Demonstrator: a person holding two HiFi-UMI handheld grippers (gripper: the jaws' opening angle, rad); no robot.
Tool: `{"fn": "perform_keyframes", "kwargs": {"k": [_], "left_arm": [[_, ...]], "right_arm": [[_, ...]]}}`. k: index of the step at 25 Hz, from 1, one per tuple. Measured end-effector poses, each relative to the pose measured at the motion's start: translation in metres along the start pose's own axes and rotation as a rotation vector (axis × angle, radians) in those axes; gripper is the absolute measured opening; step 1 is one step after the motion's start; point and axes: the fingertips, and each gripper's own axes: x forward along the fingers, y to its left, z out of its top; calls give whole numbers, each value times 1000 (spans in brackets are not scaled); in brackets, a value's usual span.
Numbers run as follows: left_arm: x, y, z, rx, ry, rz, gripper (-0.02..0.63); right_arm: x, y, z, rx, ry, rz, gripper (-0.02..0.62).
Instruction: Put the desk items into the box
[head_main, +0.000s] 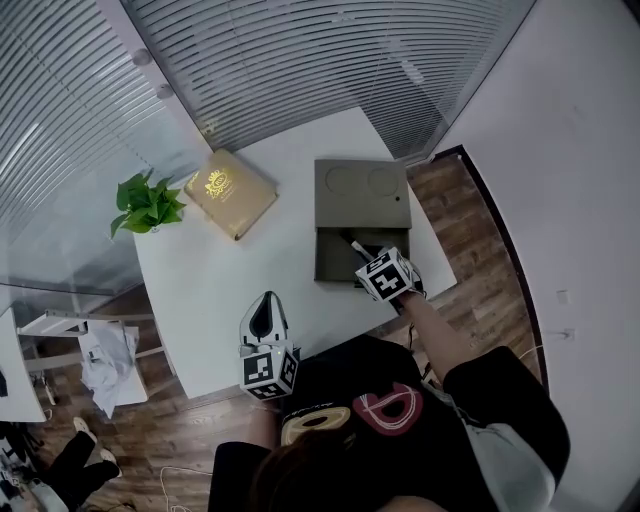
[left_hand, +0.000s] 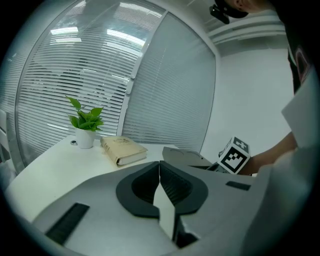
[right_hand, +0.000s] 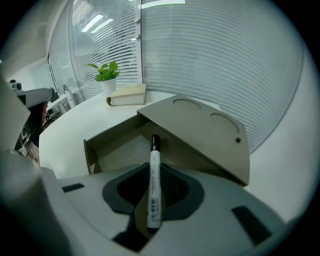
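Head view: a white table (head_main: 215, 285) carries an olive-grey box (head_main: 360, 200) at about 1 o'clock from the picture's centre. A lid (head_main: 362, 185) covers the box's far half, and the near half is open. The right gripper (head_main: 365, 258) sits at the open half's near edge and points toward 11 o'clock. It holds a marker pen (head_main: 354, 245) whose dark end reaches over the open compartment. The left gripper (head_main: 265, 305) hangs over the table's near edge at 6 o'clock, well apart from the box, pointing toward 12. A cream book (head_main: 230, 192) lies at 10 o'clock from the box, with a potted plant (head_main: 148, 205) just beside it at the table's corner.

Left gripper view: the jaws are pressed together with nothing between them. Beyond them, the potted plant (left_hand: 87, 125) stands at 10 o'clock and the book (left_hand: 122, 150) just to its right. The box (left_hand: 187, 157) is at 1 o'clock, and the other gripper's checkered cube (left_hand: 234, 155) is beside it.

Right gripper view: the jaws stand narrow, clamped on the marker pen (right_hand: 154, 185). The pen runs straight toward 12 o'clock, its black cap (right_hand: 155, 141) out past the jaw tips over the box's open compartment (right_hand: 117, 150). The lid (right_hand: 200, 130) slopes away at 1 o'clock. The book (right_hand: 127, 95) and the potted plant (right_hand: 106, 77) are far off at 11 o'clock.
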Motion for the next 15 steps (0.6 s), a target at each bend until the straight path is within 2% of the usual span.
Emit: {"fn": "perform_keyframes", "kwargs": {"k": [15], "left_arm": [[10, 3, 0, 0, 19, 0, 18]], "right_arm": [[12, -3, 0, 32, 15, 22, 77]]}}
